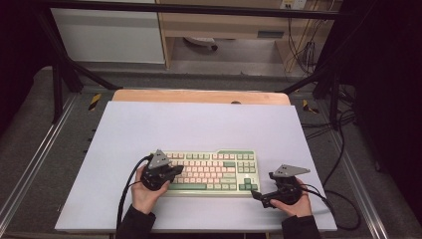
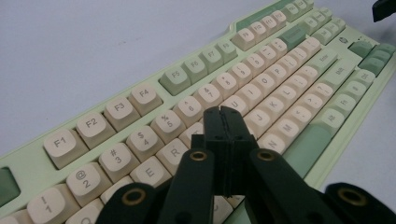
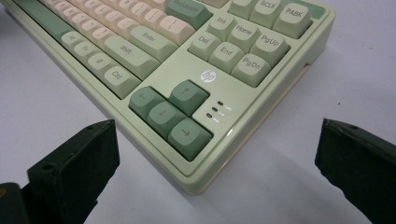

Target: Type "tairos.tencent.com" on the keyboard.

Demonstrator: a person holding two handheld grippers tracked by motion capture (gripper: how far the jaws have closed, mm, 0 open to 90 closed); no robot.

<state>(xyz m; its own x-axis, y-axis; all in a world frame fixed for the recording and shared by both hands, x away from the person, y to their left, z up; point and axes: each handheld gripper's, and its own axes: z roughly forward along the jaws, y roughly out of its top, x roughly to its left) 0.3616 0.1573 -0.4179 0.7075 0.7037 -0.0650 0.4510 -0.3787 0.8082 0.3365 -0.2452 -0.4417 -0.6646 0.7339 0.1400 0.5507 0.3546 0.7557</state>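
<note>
A pale green keyboard (image 1: 211, 172) with cream and green keys lies on the white mat near the front edge. My left gripper (image 1: 175, 171) hovers over its left half, jaws pressed together with nothing between them; in the left gripper view its tip (image 2: 227, 116) sits above the letter keys (image 2: 261, 116) near the R key. My right gripper (image 1: 257, 195) rests at the keyboard's front right corner with its jaws wide apart. In the right gripper view the corner with the green arrow keys (image 3: 170, 114) lies between the two black fingers (image 3: 74, 163), which do not touch it.
The white mat (image 1: 199, 129) covers a wooden table (image 1: 199, 95) inside a black metal frame. Cables (image 1: 343, 199) trail off both grippers, and more hang at the back right. Bare mat stretches behind and beside the keyboard.
</note>
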